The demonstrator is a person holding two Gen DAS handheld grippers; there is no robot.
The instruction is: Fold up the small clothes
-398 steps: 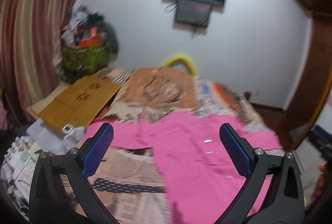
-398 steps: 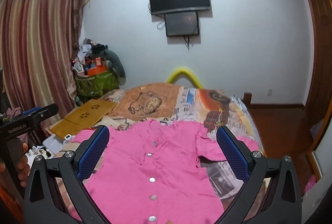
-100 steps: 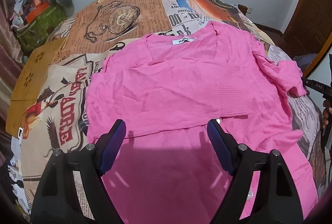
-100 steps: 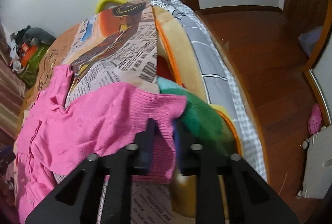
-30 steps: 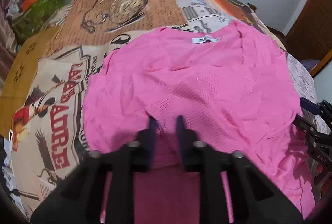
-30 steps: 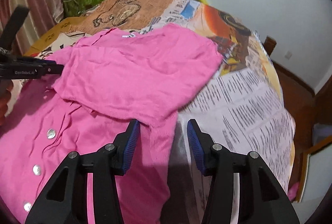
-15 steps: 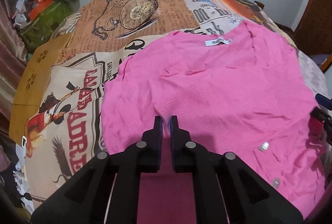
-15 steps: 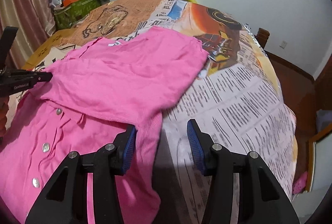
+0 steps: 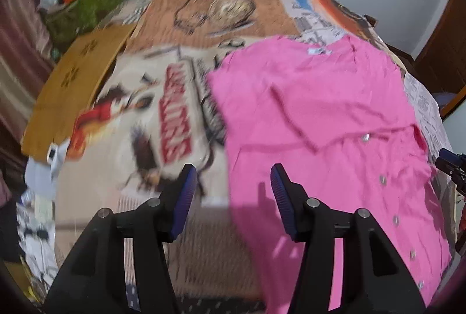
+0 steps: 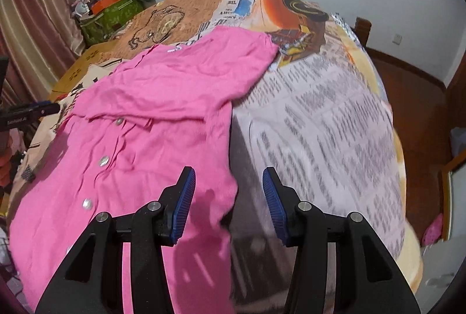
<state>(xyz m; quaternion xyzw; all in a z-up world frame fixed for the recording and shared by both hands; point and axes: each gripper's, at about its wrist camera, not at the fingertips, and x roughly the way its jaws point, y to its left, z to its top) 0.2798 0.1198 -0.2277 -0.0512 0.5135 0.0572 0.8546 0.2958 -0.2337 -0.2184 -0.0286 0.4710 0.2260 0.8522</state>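
Garment: a pink buttoned top [image 9: 320, 116] lies flat on the bed, its upper part folded down over the button row so that the white neck label [image 9: 317, 51] faces up near the far edge.
Buttons: a line of pale buttons [image 10: 102, 160] runs down the unfolded lower part, toward the near edge of the bed.
Support: the bed cover [image 10: 320, 122] is printed with newspaper text and pictures; the garment occupies its middle, with bare cover on both sides.
Left gripper [image 9: 230, 183]: its fingers are opening, with a clear gap between the blue pads; no cloth is between them. It hangs above the garment's left edge, the left pad over bare cover and the right pad over pink cloth.
Right gripper [image 10: 228, 186]: its fingers stand partly apart and hold nothing. It hangs above the garment's right edge, the left pad over pink cloth and the right pad over the printed cover.
Picture quality: the left wrist view is motion-blurred.
Surroundings: a green bag with clutter [image 10: 107, 14] stands beside the curtain [image 10: 32, 11] at the far left; a wooden floor [image 10: 416, 98] lies to the right of the bed.
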